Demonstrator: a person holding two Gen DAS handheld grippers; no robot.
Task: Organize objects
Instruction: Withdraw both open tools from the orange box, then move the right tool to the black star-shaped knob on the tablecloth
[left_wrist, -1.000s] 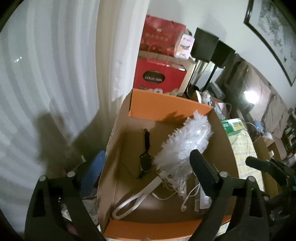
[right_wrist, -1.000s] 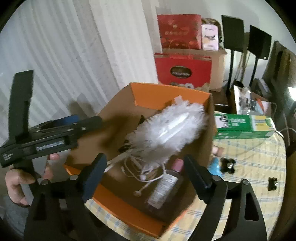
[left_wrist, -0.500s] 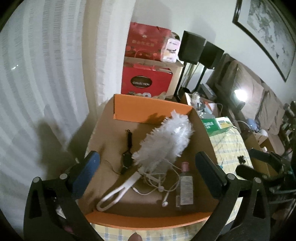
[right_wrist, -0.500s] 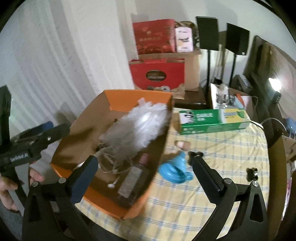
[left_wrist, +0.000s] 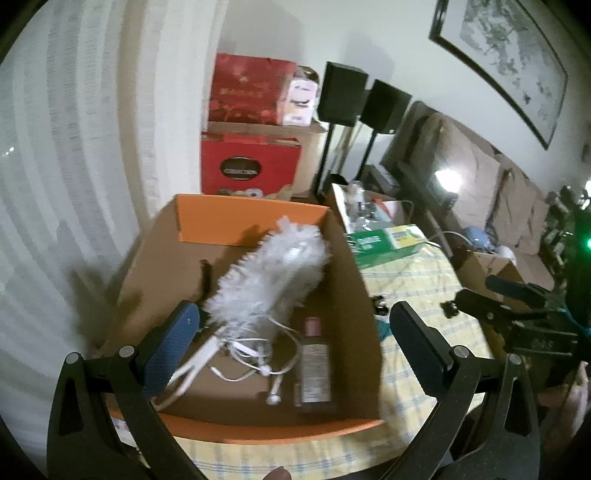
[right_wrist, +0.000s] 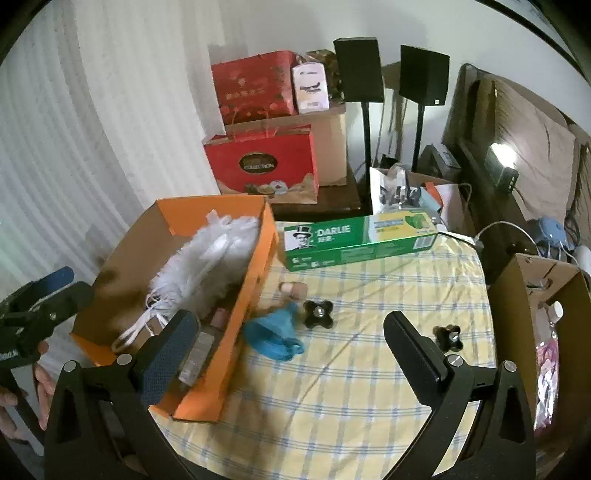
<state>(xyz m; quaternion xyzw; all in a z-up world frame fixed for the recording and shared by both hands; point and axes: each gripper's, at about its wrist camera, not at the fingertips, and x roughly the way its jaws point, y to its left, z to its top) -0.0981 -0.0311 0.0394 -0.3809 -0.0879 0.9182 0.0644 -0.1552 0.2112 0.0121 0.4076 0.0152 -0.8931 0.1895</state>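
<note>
My left tongs (left_wrist: 295, 343) hang released above the orange cardboard box (left_wrist: 258, 432), nothing between them; their jaws have just spread wider. My right tongs (right_wrist: 291, 349) are released too, empty, just widened, over the checked desk (right_wrist: 351, 398). Inside the box lie a white duster (left_wrist: 273, 273), a tangled white cable (left_wrist: 258, 360) and a bottle (left_wrist: 315, 363). Beside the box sit a blue funnel (right_wrist: 275, 334), two black knobs (right_wrist: 318, 314) and a green toothpaste carton (right_wrist: 360, 240).

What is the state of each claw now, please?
Left claw: open, holding nothing.
Right claw: open, holding nothing.
</note>
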